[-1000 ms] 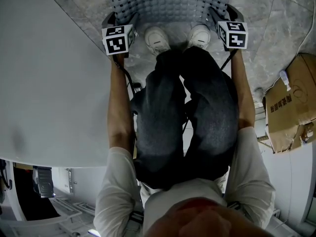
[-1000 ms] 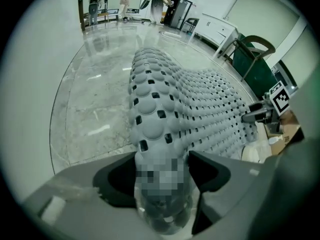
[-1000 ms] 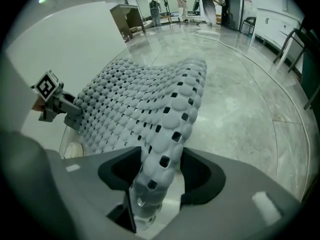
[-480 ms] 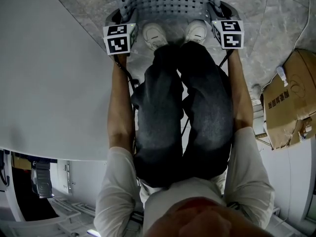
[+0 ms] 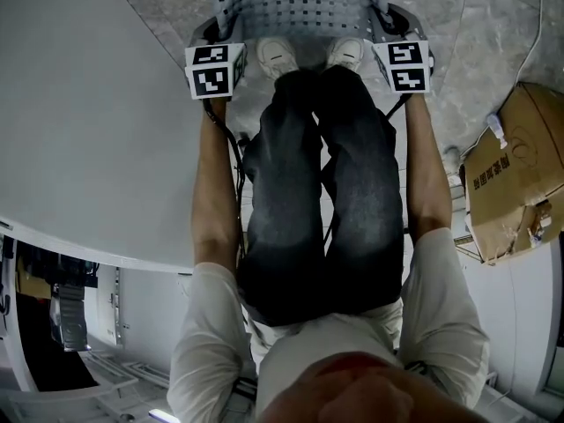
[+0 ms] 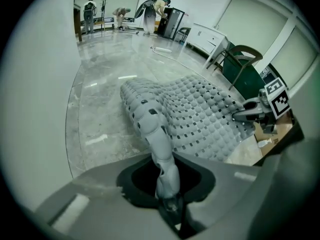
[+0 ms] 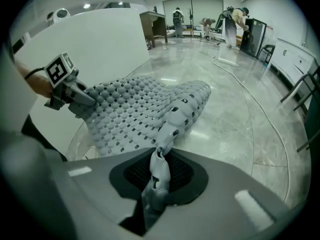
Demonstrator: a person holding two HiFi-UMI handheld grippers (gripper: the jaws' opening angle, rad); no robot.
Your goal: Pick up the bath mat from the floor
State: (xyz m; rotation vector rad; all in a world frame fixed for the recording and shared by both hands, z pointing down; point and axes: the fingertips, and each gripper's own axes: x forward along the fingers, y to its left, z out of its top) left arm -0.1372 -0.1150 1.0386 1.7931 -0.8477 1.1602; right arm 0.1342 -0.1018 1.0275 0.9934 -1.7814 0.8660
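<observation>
Presently the bath mat point(image 5: 300, 3), grey and perforated, lies on the marble floor point(image 5: 498, 33) just ahead of the person's white shoes point(image 5: 277, 57). The head view shows only its near part, with the left gripper point(image 5: 208, 35) and right gripper point(image 5: 394, 21) at its two near corners; the jaws cannot be read there. The left gripper view settles it: jaws closing, pinched on a fold of the mat's corner, with the far end resting on the floor. The right gripper view shows likewise at the opposite corner: jaws closing, clamped on mat. Only the head view shows the cardboard box point(image 5: 511, 174) on the person's right and the white table point(image 5: 88, 122) on the left.
</observation>
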